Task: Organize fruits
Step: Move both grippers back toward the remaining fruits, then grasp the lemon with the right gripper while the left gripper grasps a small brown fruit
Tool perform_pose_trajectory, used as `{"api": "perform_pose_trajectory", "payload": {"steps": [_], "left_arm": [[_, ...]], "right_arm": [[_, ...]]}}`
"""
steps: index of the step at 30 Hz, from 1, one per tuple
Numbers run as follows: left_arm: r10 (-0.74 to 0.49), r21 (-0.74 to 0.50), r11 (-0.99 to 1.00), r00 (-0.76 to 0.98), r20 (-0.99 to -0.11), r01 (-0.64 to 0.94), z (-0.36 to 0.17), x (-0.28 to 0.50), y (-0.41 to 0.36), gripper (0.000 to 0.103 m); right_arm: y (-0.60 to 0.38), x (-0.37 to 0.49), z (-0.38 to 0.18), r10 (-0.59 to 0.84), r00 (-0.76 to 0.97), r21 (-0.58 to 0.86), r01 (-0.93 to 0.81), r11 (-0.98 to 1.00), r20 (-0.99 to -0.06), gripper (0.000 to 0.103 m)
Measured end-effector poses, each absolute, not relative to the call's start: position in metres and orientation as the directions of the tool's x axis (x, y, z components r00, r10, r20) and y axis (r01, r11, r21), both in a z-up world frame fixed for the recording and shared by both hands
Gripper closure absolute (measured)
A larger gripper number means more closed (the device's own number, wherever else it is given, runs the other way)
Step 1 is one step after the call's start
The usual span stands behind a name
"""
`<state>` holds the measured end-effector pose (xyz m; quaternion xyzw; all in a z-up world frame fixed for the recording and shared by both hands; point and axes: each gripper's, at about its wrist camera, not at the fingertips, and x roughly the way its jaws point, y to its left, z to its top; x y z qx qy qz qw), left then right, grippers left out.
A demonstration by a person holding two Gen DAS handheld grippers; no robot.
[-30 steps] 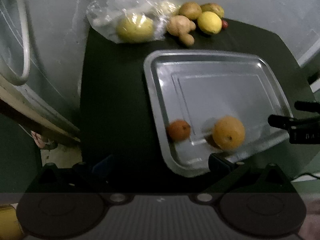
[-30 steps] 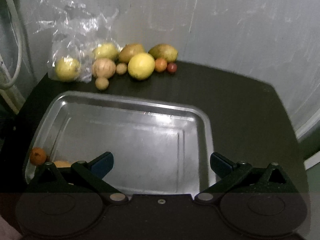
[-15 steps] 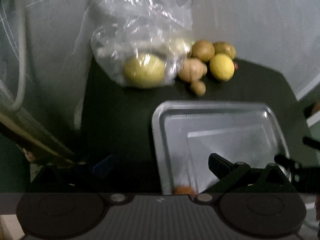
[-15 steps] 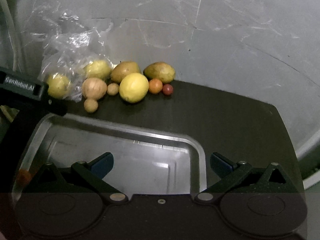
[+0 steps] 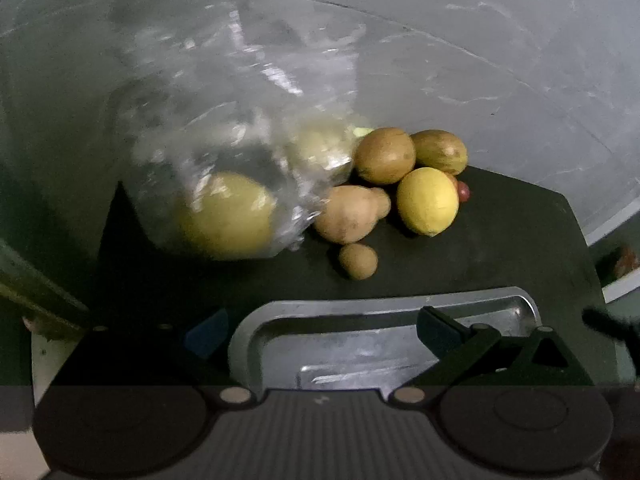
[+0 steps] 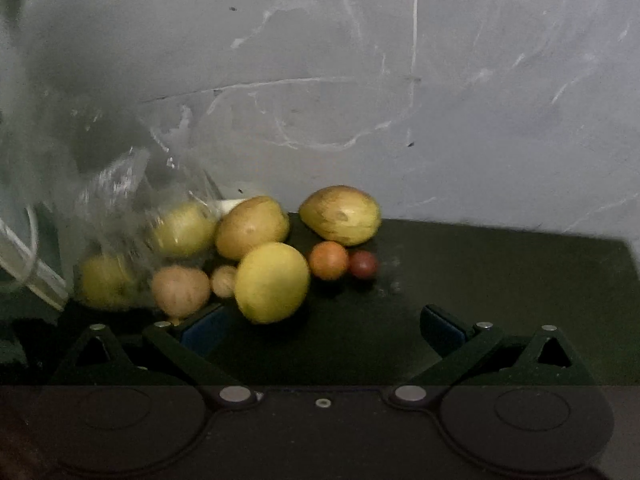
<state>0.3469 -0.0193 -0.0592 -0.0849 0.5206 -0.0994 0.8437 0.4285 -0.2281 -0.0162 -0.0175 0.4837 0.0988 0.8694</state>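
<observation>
A heap of fruit lies at the back of the dark table by the wall. In the left wrist view I see a yellow lemon, two brown-green mangoes, a tan knobbly piece, a small brown ball and a clear plastic bag holding yellow fruit. The metal tray's far rim lies under my open left gripper. In the right wrist view my open right gripper hovers just before the lemon, a small orange, a red fruit and a mango.
A grey scuffed wall rises directly behind the fruit. The dark table stretches bare to the right of the heap. A pale hose curves at the left edge. The other gripper's dark tip shows at the right of the left wrist view.
Both grippers have moved forward toward the fruit heap. The tray has slid down out of the right wrist view, and its two oranges are no longer visible in the left wrist view.
</observation>
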Motion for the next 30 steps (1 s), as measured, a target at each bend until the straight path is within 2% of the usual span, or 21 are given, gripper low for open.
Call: {"api": "perform_pose_trajectory", "payload": {"steps": [4, 11, 20, 26, 30], "left_arm": [[-0.257, -0.222, 0.966, 0.44, -0.861, 0.129, -0.064, 0.349, -0.03, 0.001], [-0.261, -0.232, 0.965, 0.45, -0.854, 0.12, -0.075, 0.361, -0.039, 0.001], [-0.254, -0.227, 0.967, 0.477, -0.841, 0.115, -0.088, 0.376, -0.056, 0.001], [-0.256, -0.231, 0.966, 0.507, -0.823, 0.113, -0.095, 0.379, -0.063, 0.001], [-0.262, -0.226, 0.965, 0.526, -0.809, 0.134, -0.099, 0.376, -0.065, 0.01]], "right_arm": [[-0.229, 0.449, -0.027, 0.218, 0.458, 0.162, -0.158, 0.974, -0.862, 0.001], [-0.228, 0.465, -0.043, 0.283, 0.406, 0.254, -0.125, 0.959, -0.869, 0.002], [-0.235, 0.476, -0.06, 0.339, 0.381, 0.344, -0.057, 0.937, -0.86, 0.017], [-0.234, 0.476, -0.061, 0.323, 0.376, 0.329, -0.05, 0.943, -0.869, 0.024], [-0.229, 0.479, -0.065, 0.325, 0.38, 0.334, -0.046, 0.942, -0.866, 0.031]]}}
